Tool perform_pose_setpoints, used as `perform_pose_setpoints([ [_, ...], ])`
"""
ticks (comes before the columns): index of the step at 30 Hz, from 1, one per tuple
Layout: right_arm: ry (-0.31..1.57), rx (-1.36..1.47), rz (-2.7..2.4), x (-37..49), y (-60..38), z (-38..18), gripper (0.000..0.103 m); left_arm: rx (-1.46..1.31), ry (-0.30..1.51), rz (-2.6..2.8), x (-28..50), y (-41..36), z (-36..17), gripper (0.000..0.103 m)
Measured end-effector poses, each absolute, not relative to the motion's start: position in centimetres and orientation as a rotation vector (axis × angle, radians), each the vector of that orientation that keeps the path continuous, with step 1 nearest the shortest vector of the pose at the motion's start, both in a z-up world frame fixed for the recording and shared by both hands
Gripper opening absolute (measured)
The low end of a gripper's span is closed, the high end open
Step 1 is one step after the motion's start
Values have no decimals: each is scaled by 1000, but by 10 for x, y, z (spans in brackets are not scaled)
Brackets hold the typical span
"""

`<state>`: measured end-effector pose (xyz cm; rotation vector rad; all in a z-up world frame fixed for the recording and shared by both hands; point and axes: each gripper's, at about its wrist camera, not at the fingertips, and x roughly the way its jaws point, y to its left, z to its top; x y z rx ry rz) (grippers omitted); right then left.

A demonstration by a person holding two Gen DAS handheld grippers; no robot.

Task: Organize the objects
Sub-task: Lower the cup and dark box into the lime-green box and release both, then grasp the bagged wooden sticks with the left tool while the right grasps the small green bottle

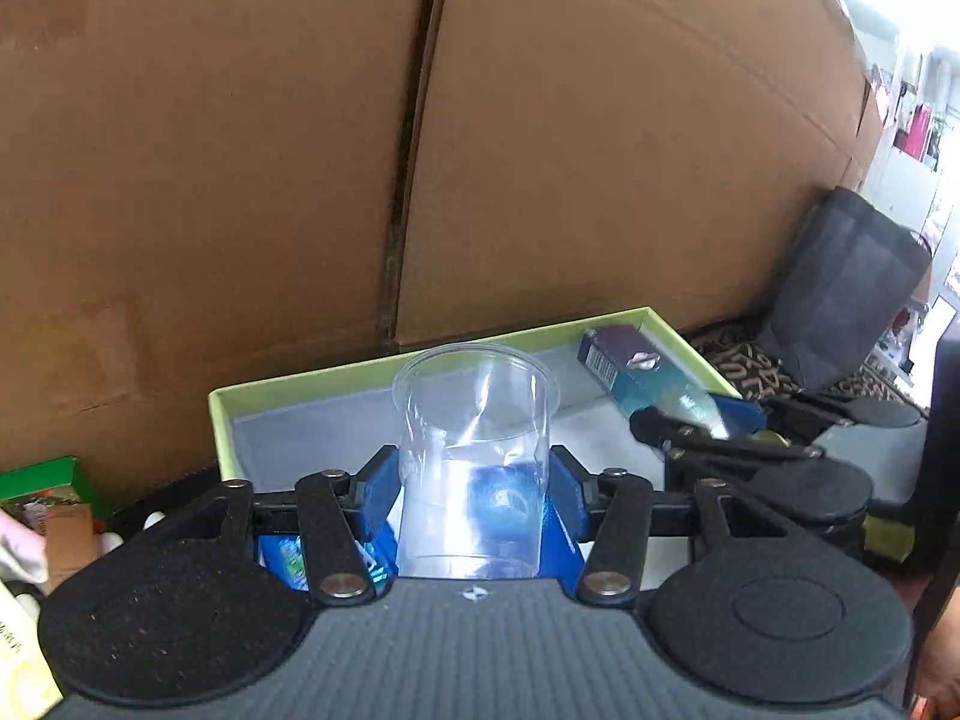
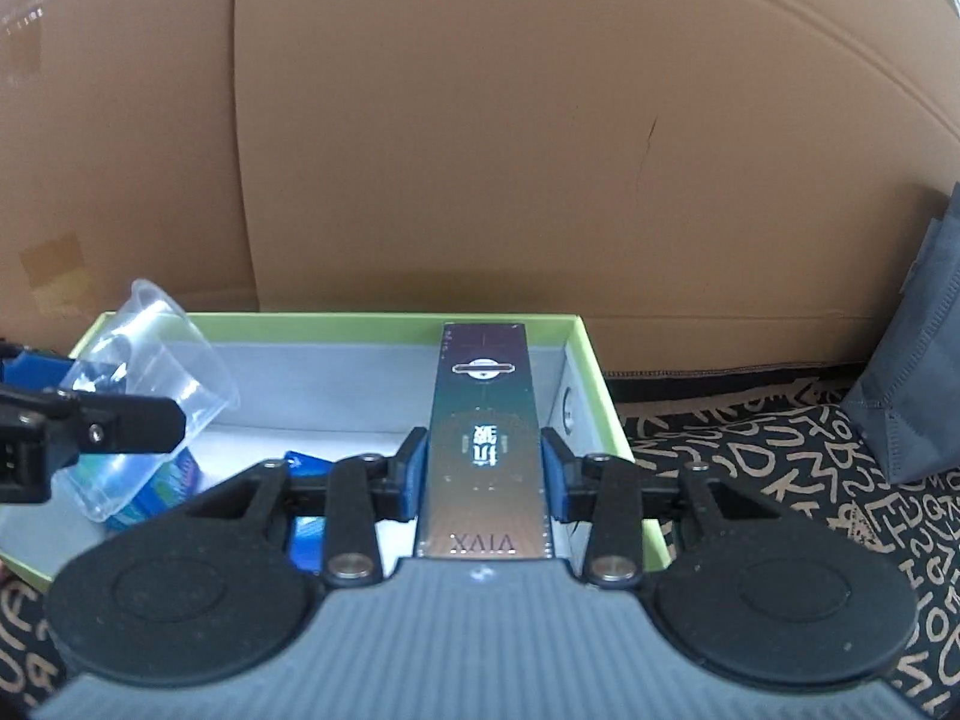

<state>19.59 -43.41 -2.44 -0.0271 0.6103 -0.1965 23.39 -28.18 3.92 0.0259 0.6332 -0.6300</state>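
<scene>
A: Left gripper (image 1: 474,489) is pinching a clear plastic cup (image 1: 474,450) upright between its blue pads, hovering over the green-rimmed box (image 1: 312,375).

B: And the right gripper (image 2: 483,474) is clamping a long dark carton (image 2: 483,438) lengthwise, probably to lay it flat inside. That carton is showing teal shading and "XAIA" lettering.

A: Blue packets (image 2: 174,483) are already lying in there.

Backdrop: large brown cardboard panels (image 1: 240,180), stood upright across most of both views, a dark vertical seam seen between two of them. Surface: a black cloth (image 2: 780,468) printed with tan letters, spread at lower right of the frame. A dark grey fabric bag (image 2: 918,360) is leaned against the cardboard at right. Bright daylight and blurred shelving (image 1: 918,120) are glimpsed at upper right of the left view.
</scene>
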Motion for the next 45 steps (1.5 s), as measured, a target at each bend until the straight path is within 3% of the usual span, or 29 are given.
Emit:
perform_pose_setpoints([
  [1, 610, -49, -195, 197, -434, -27, 38, 6, 615, -639, 233, -281, 38, 72],
  [3, 624, -85, -195, 199, -433, -30, 59, -25, 605, -638, 231, -277, 37, 94],
  [4, 611, -93, -205, 196, -433, -31, 77, -32, 596, -626, 231, -275, 36, 95],
  [9, 535, -142, -218, 174, -429, -28, 94, -15, 576, -621, 226, -267, 37, 95],
  [25, 462, -93, -188, 102, -379, -2, 103, -71, 473, -652, 163, -195, 55, 95],
  [32, 437, -60, -67, 43, -326, -12, 103, -157, 478, -674, 117, -131, 40, 97],
  [45, 526, -1, 149, 18, -245, -53, 103, -325, 603, -454, 68, -18, -8, 103],
])
